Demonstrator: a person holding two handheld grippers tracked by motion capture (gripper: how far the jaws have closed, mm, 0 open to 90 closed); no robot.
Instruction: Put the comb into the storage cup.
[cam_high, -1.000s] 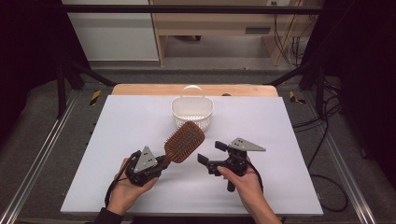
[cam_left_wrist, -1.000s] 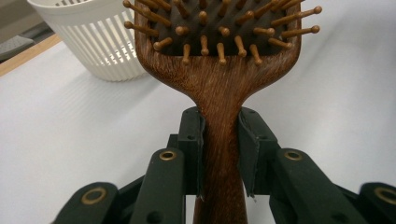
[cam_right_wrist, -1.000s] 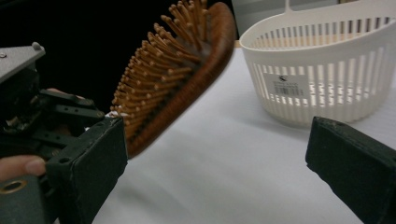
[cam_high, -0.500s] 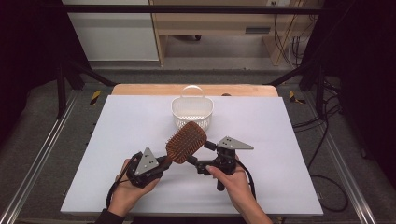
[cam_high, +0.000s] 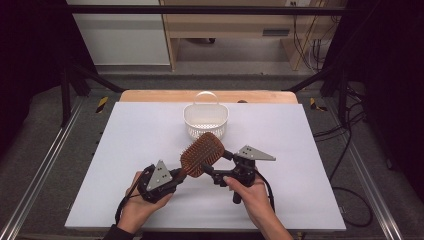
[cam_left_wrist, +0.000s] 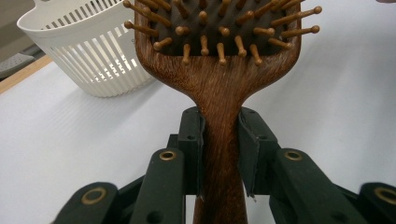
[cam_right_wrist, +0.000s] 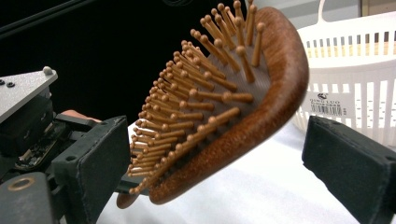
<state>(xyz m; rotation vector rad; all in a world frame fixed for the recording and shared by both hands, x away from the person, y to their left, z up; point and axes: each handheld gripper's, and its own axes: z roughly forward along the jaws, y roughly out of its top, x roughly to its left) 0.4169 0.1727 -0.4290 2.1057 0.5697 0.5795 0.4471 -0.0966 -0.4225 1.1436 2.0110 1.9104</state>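
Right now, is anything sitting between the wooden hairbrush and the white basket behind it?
Nothing visible. The hairbrush, its handle clamped in the left gripper, is held just in front of the white basket, with bare table between them. The right gripper has open jaws either side of the brush head.

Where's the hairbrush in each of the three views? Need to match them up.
High view: the hairbrush is at centre, lifted off the table, in front of the white basket.
Left gripper view: top centre, its handle running down between the jaws.
Right gripper view: its head at centre, seen edge-on between the open jaws.
Shared landmark: the white basket, just behind the brush.
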